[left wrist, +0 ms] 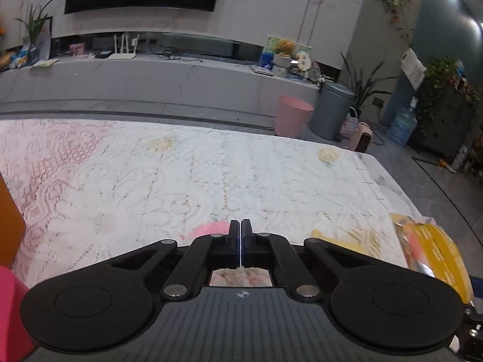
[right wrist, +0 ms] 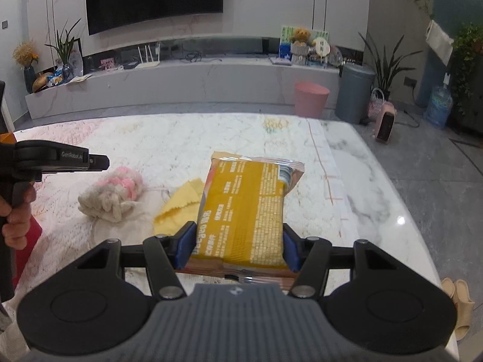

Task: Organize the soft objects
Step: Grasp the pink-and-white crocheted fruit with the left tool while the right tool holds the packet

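Yellow snack packet (right wrist: 241, 211) clamped in the right gripper (right wrist: 238, 241) jaws, above the desk (right wrist: 362, 181). Left gripper (left wrist: 240, 241), jaws together and empty, hangs over a pink-and-cream knitted bundle (right wrist: 113, 194) lying left beside a yellow cloth (right wrist: 178, 208); both seem unsorted.

The right gripper (right wrist: 240, 242) clamps a yellow snack packet (right wrist: 244, 208) above the table (right wrist: 362, 181), with a yellow cloth (right wrist: 178, 205) and a pink-and-beige plush bundle (right wrist: 113, 194) nearer its left edge, beneath the left gripper (right wrist: 102, 163).
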The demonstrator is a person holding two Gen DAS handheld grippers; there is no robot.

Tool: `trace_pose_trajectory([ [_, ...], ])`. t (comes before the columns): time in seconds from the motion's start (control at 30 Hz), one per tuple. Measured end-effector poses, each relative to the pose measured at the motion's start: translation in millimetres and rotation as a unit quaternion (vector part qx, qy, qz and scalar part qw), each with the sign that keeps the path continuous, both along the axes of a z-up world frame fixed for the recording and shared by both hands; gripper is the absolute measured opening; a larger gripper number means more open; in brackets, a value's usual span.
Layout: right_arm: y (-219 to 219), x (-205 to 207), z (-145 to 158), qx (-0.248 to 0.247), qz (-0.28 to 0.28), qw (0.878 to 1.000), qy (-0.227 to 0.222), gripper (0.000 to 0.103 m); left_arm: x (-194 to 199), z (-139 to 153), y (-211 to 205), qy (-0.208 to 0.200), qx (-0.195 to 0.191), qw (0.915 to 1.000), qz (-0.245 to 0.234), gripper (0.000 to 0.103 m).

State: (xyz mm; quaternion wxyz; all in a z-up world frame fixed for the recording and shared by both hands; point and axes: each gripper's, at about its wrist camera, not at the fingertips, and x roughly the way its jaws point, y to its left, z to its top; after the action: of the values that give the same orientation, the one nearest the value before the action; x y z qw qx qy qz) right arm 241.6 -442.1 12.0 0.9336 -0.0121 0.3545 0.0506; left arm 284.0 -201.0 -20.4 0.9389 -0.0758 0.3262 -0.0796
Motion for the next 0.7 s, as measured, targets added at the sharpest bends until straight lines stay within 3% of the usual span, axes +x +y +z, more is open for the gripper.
trace_pose_trajectory([
  [0.3, 7.2, -16.5, 19.1, -0.001, 0.013, 1.000, -0.023, 0.058, -13.2, -15.0, 10.7, -0.015, -0.030, 0.9993, -0.018, 0.001],
  [0.43, 0.7, -15.0, 22.8, 0.015, 0.002, 0.999, -0.030, 0.058, -8.2, -27.2, 9.0, -0.016, -0.020, 0.9994, -0.022, 0.003],
  [0.47, -1.0, -14.1, 22.3, 0.019, 0.003, 0.999, -0.029, 0.058, -6.8, -29.8, 8.9, -0.019, -0.022, 0.9993, -0.021, 0.008],
  [0.53, -3.0, -13.0, 20.0, 0.023, 0.006, 0.999, -0.027, 0.058, -3.5, -34.0, 8.1, -0.015, -0.022, 0.9994, -0.021, 0.030],
  [0.6, -3.8, -12.4, 18.4, 0.017, 0.003, 0.999, -0.028, 0.058, 0.5, -38.6, 8.3, -0.009, -0.031, 0.9991, -0.027, 0.037],
  [0.7, -6.2, -11.1, 19.3, 0.022, -0.001, 0.999, -0.029, 0.058, 6.4, -40.1, 5.9, -0.005, -0.048, 0.9980, -0.040, 0.067],
])
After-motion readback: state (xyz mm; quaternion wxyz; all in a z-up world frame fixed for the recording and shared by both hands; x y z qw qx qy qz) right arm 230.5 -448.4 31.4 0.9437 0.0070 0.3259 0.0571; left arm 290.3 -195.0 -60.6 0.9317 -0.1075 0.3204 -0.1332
